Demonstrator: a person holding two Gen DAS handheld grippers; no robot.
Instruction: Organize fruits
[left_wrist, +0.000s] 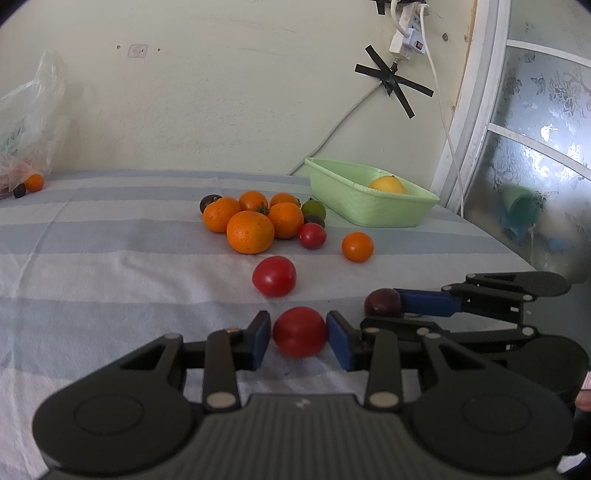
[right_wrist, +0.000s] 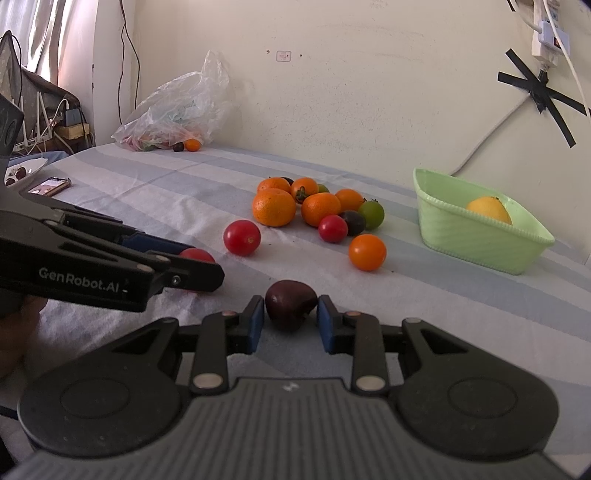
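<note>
My left gripper (left_wrist: 299, 334) is shut on a red tomato (left_wrist: 300, 331), its blue pads pressed against both sides, low over the striped cloth (left_wrist: 110, 280). Just to its right, my right gripper (right_wrist: 291, 314) is shut on a dark purple fruit (right_wrist: 291, 304). Each gripper shows in the other's view, side on. Further back lies a pile of oranges (left_wrist: 250, 232) with small tomatoes, a loose red tomato (left_wrist: 274, 276) and a loose orange fruit (left_wrist: 357, 246). A green basket (left_wrist: 369, 210) at the back right holds one yellow fruit (left_wrist: 388, 184).
A clear plastic bag (right_wrist: 177, 110) with more fruit leans on the wall at the back left. A phone (right_wrist: 50, 185) lies near the cloth's left edge. Cables and a power strip (left_wrist: 404, 40) hang on the wall above the basket. A hand (right_wrist: 18, 332) holds the left gripper.
</note>
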